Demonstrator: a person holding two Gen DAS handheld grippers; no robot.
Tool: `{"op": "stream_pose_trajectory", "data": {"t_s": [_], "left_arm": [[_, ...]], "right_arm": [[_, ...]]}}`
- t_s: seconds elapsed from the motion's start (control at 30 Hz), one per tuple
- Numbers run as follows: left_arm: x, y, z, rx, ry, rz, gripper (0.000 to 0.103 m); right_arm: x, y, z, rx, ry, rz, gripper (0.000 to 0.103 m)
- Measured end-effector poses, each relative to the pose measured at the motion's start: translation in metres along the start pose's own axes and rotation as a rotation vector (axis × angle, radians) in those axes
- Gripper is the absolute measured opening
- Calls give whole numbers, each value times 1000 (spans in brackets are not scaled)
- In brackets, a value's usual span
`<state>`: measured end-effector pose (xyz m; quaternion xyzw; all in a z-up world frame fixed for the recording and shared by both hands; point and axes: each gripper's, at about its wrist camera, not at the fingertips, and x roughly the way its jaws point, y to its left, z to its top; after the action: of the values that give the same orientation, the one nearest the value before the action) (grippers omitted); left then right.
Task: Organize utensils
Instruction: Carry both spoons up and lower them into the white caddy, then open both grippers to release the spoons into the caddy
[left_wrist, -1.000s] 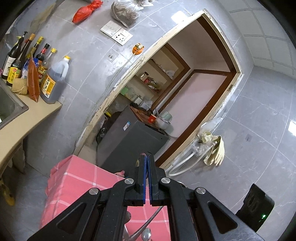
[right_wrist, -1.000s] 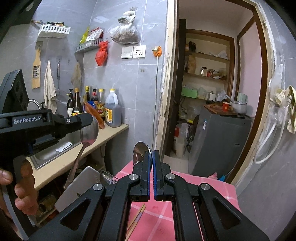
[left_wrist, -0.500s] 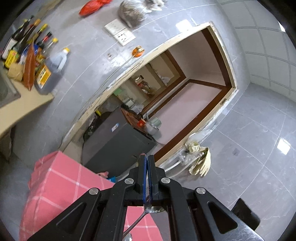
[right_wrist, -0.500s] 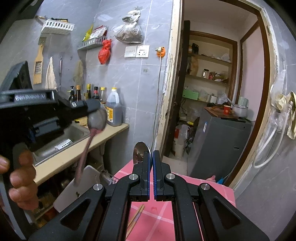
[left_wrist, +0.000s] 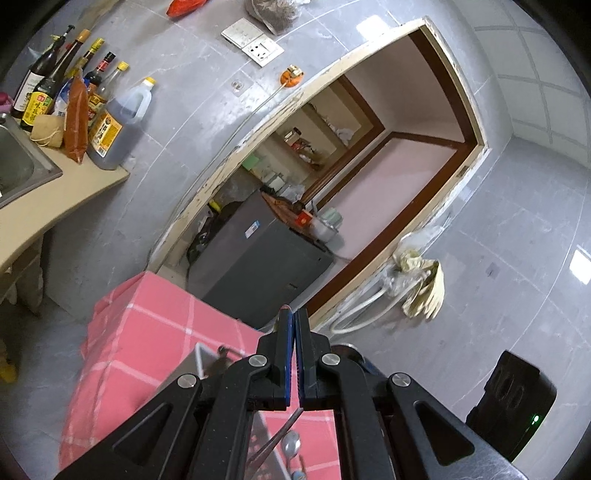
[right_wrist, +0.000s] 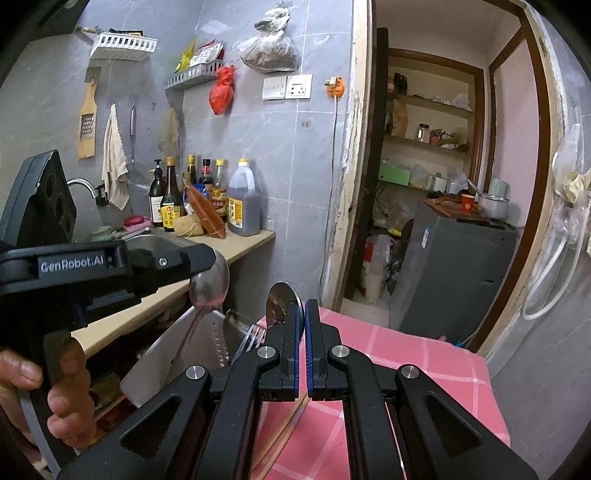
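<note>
Now the spoon (right_wrist: 208, 282) in the left hand-held gripper (right_wrist: 212, 258) sits lower than half a second ago. The jaws are pinched shut on its bowl, and the handle hangs down in front of the steel rack (right_wrist: 177, 354) at the near edge of the table (right_wrist: 424, 369). Whether its tip is already inside the rack or only in front of it I cannot tell. A second ago the handle hung to the left of the rack; since then the rack has grown larger in the right wrist view and has come into the left wrist view, where it did not show before. So this spoon is, I judge, being lowered into the rack and is close to going in.

The second spoon (right_wrist: 279, 302) is in the right hand-held gripper (right_wrist: 306, 304), whose jaws are closed tight. Its bowl pokes up just beside the left finger, as it did a second ago. It waits its turn, well above the table.

Something like fork tines (right_wrist: 255, 336) shows at the rack's far side, though too little is visible to be sure. A pair of chopsticks (right_wrist: 284, 432) lies loose on the pink checked cloth under the right hand-held gripper, and these are not yet sorted. A person's hand (right_wrist: 44, 402) grips the left tool's handle.

What is left, by my reckoning: release the first spoon once its handle is inside, then bring over the second spoon, then the chopsticks. The risk is a handle catching the rack's rim and tipping it off the table edge.
</note>
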<state>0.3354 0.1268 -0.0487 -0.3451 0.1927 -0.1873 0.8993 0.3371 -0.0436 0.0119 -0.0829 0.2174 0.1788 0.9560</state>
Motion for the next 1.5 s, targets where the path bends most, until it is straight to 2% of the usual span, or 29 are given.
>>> {"op": "stream_pose_trajectory", "data": {"t_s": [0.3,0.67,0.8,0.97,1.03,1.13,1.27,1.43,1.5], "left_arm": [[-5,-3,-14,99,91,80,3],[-16,-11,-17,180,193,164,3],[-19,-17,-18,222,207,199,5],[-28,-27,-17,253,185,235,11],[-31,-31,-17,264,174,242,15],[-38,-40,-15,286,147,254,26],[-49,-59,-16,326,91,270,57],[-56,-82,-19,396,43,305,74],[-58,-94,-23,427,25,314,85]], "right_arm": [[1,4,-12,-8,28,22,3],[4,-3,-24,79,68,127,6],[3,-6,-29,106,82,143,9],[-8,-15,-28,147,61,141,16],[-16,-20,-27,166,47,136,19],[-31,-28,-23,192,16,121,34],[-57,-45,-21,240,-39,63,51],[-88,-67,-19,279,-103,-18,74],[-100,-74,-20,285,-120,-50,87]]}}
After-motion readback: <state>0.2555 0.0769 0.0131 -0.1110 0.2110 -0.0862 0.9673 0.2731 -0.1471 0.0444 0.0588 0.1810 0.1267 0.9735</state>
